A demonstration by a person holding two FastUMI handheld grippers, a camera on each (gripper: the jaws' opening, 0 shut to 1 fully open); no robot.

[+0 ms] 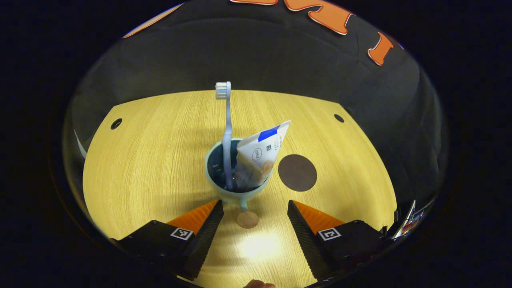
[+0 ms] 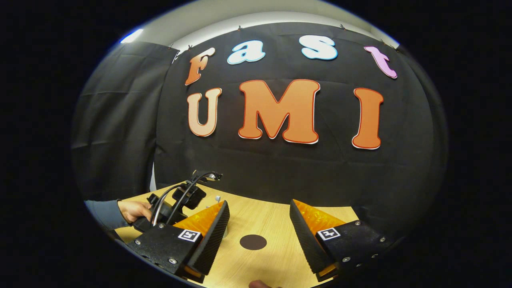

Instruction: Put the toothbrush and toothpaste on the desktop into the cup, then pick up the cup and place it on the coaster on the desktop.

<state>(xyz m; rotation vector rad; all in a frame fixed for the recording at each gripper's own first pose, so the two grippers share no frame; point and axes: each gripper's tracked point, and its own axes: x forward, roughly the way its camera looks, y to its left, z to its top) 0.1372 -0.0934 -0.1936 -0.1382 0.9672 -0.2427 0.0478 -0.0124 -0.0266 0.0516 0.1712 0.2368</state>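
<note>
You're hovering the left tool (image 1: 254, 210), spread wide, w/ the cup (image 1: 234, 170) at 12 o'clock, coaster (image 1: 297, 172) at its 3.

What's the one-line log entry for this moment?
toothbrush, toothpaste: in cup | coaster: bare | left gripper: open, before cup

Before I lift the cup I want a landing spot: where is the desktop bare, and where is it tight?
Bare wood spans the desktop left of the cup, and behind it toward the wall. The dark coaster right of the cup lies uncovered. Tightest is between the left tongs, around the cup's handle.
</note>
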